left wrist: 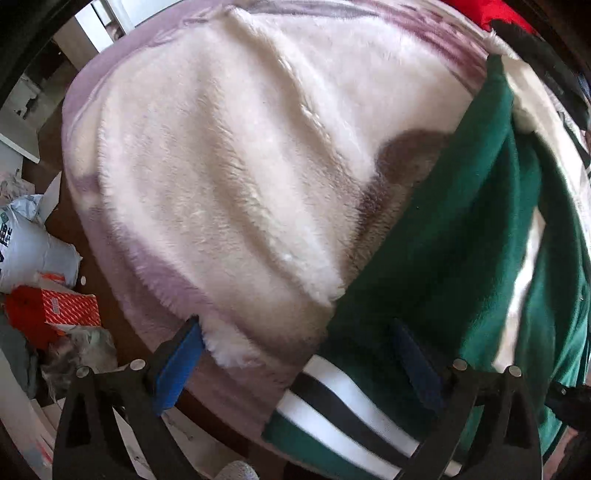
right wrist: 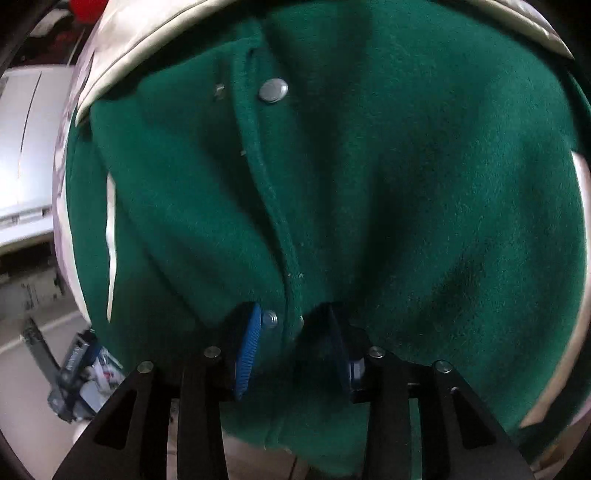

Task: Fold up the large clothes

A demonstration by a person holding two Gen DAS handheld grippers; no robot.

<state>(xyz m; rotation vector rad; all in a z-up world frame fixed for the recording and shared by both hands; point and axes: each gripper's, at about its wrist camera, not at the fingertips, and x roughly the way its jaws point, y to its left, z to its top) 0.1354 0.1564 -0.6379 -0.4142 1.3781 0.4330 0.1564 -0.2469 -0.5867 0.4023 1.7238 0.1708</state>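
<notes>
A green varsity jacket (left wrist: pixel 454 229) with a striped black-and-white hem band (left wrist: pixel 347 410) lies on a fluffy white and mauve blanket (left wrist: pixel 221 166). My left gripper (left wrist: pixel 295 350) is wide open, its jaws straddling the hem corner and the blanket edge. In the right wrist view the jacket front (right wrist: pixel 406 184) fills the frame, with its snap placket (right wrist: pixel 273 90) and cream sleeves (right wrist: pixel 147 40). My right gripper (right wrist: pixel 295 332) is narrowed on the green placket fold near a snap (right wrist: pixel 270 319), and the cloth bunches between the blue pads (right wrist: pixel 247 354).
Left of the bed lie an orange box (left wrist: pixel 62 310), a white bag (left wrist: pixel 29 251) and crumpled clutter on the dark floor. A red item (left wrist: pixel 480 11) sits at the far edge. A white cabinet (right wrist: pixel 22 147) and a blue-grey object (right wrist: pixel 77 373) lie to the left in the right wrist view.
</notes>
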